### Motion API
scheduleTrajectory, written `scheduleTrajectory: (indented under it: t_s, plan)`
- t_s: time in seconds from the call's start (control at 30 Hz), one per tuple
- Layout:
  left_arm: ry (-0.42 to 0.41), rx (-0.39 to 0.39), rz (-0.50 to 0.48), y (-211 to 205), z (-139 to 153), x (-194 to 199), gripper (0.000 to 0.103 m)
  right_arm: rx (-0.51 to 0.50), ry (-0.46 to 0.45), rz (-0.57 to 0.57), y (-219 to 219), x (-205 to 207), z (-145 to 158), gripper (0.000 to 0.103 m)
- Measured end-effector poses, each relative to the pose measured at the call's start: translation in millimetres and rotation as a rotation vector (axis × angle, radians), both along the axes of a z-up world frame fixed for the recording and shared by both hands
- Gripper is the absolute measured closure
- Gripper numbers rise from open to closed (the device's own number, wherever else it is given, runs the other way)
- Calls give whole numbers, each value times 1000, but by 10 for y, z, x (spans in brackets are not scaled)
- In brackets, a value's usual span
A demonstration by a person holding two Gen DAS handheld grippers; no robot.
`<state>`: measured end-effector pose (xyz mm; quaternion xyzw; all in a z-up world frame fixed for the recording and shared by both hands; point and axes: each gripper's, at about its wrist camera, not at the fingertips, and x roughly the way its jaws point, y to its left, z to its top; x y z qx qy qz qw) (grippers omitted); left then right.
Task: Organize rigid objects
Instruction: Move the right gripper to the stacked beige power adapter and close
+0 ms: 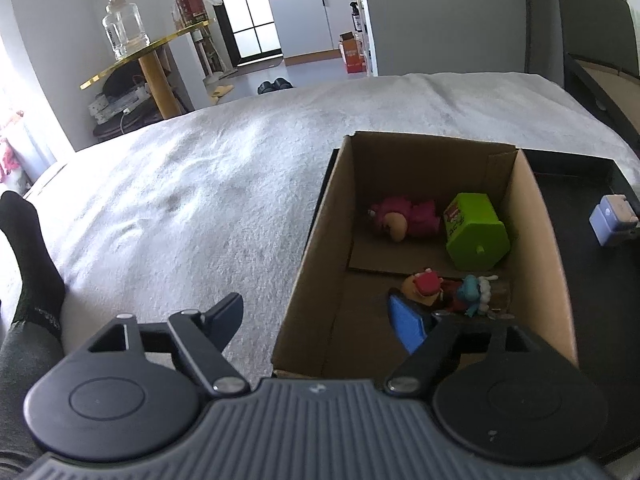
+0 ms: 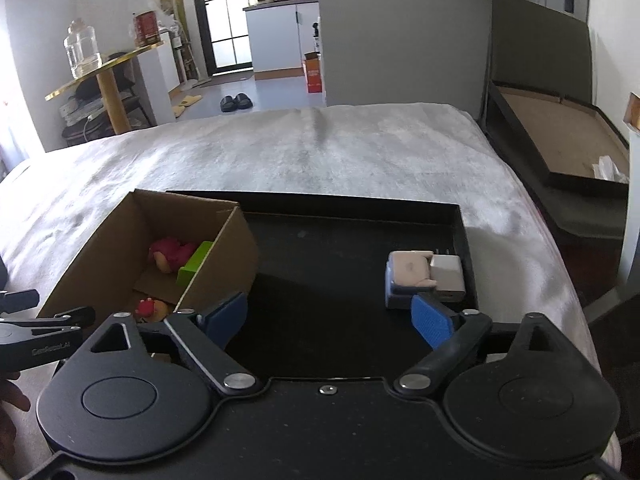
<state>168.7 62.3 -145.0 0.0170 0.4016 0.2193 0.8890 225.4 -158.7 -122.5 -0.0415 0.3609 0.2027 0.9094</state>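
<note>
My left gripper spread wide and empty over the corrugated cardboard box, pink plush figure and glossy green hexagonal tub lying inside, my right gripper gaping empty above the matte black tray, boxy white charger near its right rim

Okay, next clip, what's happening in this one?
A person sitting on a bed holds a gripper in each hand and is sorting small things on a black tray. The cardboard box on the tray already holds a pink doll, a green container and a small figure. The left gripper is open over the box's near left wall, holding nothing. The right gripper is open and empty, close to a small pale case and white charger left in the tray.
</note>
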Motion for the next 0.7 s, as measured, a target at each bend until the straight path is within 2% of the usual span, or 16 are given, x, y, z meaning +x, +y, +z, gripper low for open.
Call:
scheduleTrajectory:
  t_s: [0.23,0.3,0.47,0.57,0.63,0.7]
  plan:
    - [-16,5,9,-32,39,0,22,-1,24,-24,-136,57,-56,5]
    - [-11,6,10,-37,39,13,20,-3,32,-39,-177,75,-89,0]
    - [1,32,-3,-81,8,37,18,2,51,-71,-285,138,-192,0]
    - [14,22,3,-72,-14,65,18,6,66,-83,-324,188,-259,0]
    - [22,23,8,-61,-18,77,16,7,72,-91,-348,223,-297,0]
    - [27,37,6,-63,-23,100,10,11,73,-96,-370,256,-335,0]
